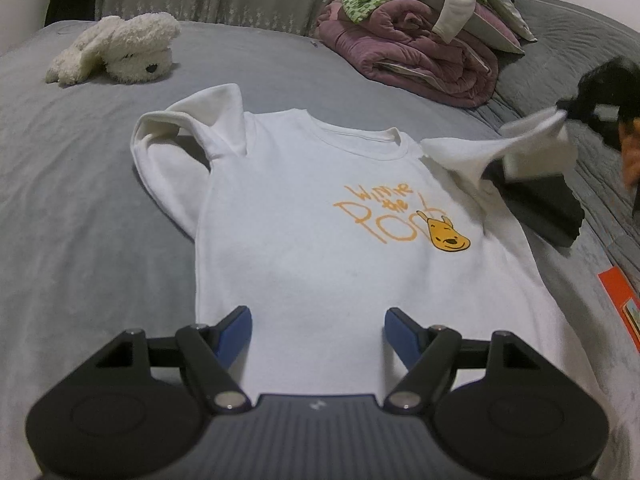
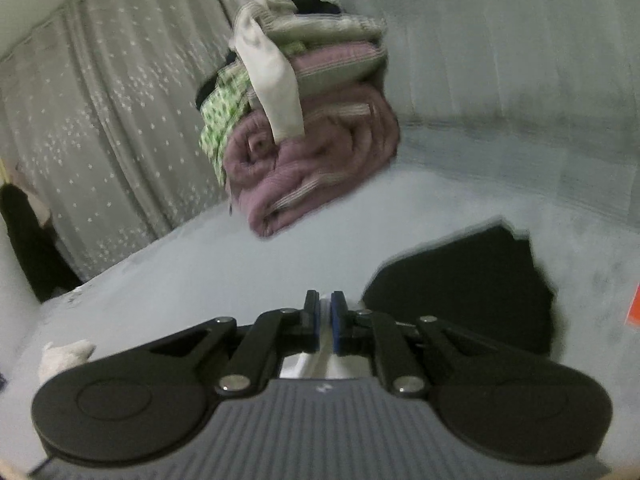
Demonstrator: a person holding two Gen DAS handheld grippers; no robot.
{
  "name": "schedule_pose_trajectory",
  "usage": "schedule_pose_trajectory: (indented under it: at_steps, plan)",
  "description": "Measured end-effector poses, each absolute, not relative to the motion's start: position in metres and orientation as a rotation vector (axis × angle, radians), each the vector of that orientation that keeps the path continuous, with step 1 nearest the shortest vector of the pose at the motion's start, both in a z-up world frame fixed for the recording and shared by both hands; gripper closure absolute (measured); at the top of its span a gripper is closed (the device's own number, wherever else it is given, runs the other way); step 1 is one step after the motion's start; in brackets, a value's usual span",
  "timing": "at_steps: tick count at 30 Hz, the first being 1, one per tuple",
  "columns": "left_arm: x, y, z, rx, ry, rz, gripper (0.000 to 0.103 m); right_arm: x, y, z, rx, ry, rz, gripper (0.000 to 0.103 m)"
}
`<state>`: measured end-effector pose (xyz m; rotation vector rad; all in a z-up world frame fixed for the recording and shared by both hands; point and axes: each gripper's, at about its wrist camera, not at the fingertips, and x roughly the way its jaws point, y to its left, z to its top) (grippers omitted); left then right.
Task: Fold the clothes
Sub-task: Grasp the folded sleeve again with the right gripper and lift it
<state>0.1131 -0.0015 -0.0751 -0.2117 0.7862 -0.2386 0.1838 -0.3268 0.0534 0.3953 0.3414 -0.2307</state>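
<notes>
A white sweatshirt with an orange Winnie the Pooh print lies face up on the grey bed. Its left sleeve is folded up near the shoulder. My left gripper is open, hovering over the shirt's lower part. My right gripper is shut on the white fabric of the right sleeve. In the left wrist view that sleeve is lifted off the bed toward the right gripper, which is blurred.
A black garment lies on the bed by the raised sleeve, also in the left wrist view. A pile of folded clothes and a purple quilt stands at the back. A white plush dog lies back left. An orange item is at right.
</notes>
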Motion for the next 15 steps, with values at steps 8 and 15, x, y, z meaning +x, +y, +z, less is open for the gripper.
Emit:
schedule_pose_trajectory:
  at_steps: [8, 15]
  plan:
    - [0.114, -0.001, -0.075, -0.216, 0.788, -0.239, 0.028, 0.187, -0.335, 0.064, 0.285, 0.24, -0.293, 0.094]
    - [0.115, -0.002, -0.075, -0.214, 0.786, -0.236, 0.028, 0.171, -0.334, 0.052, 0.311, 0.222, -0.168, 0.094]
